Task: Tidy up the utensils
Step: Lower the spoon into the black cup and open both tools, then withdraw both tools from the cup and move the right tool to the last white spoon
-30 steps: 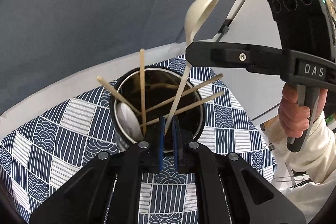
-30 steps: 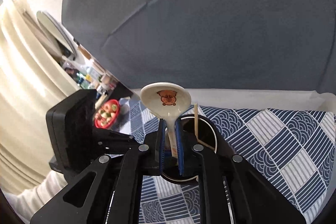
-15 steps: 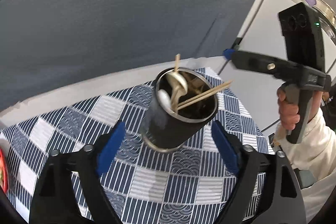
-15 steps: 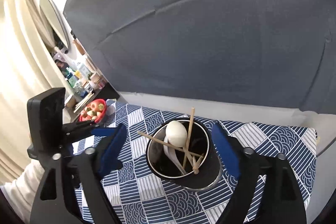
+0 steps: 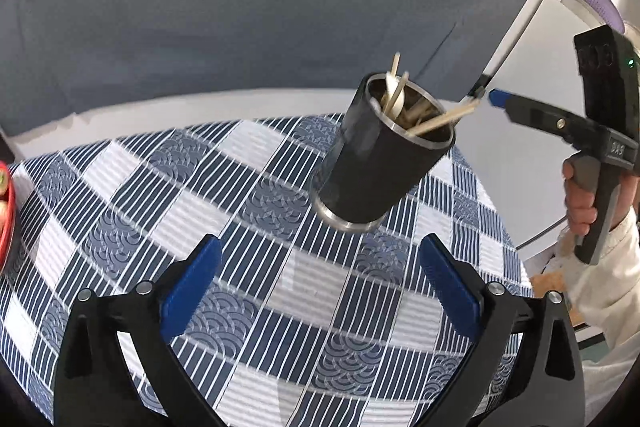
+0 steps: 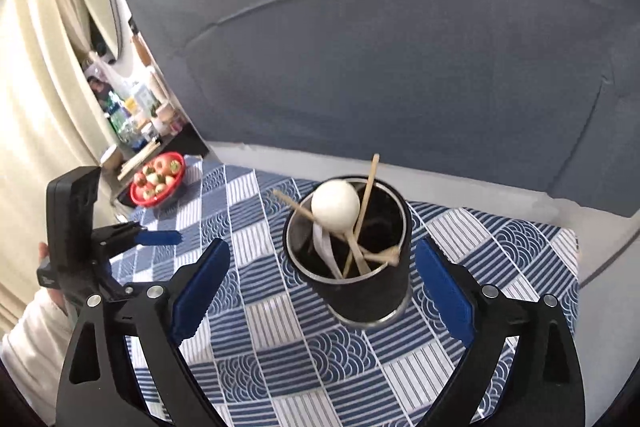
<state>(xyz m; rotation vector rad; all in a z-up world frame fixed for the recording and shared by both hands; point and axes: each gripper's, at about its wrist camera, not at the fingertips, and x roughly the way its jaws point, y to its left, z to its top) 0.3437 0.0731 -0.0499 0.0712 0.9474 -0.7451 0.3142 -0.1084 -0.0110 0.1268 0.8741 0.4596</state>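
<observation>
A black metal utensil cup [image 5: 380, 163] stands on the blue and white patterned tablecloth [image 5: 200, 195]. It also shows in the right wrist view [image 6: 368, 267]. It holds a white spoon [image 6: 335, 205] and several wooden chopsticks [image 6: 366, 203]. My left gripper [image 5: 320, 287] is open and empty, back from the cup. My right gripper [image 6: 320, 291] is open and empty, with the cup between and beyond its fingers. The right gripper also shows in the left wrist view [image 5: 496, 98], to the right of the cup. The left gripper also shows in the right wrist view [image 6: 160, 238], far left.
A red bowl of fruit [image 6: 158, 179] sits at the table's far left corner. A grey sofa back [image 6: 400, 67] rises behind the table. A cluttered shelf [image 6: 132, 115] and a mirror [image 6: 96, 3] stand at the left. A white appliance [image 5: 560, 27] is at the right.
Both grippers opened and pulled back from the cup. The spoon that the right gripper held over the cup now rests inside it. The cup looks smaller and farther away.
</observation>
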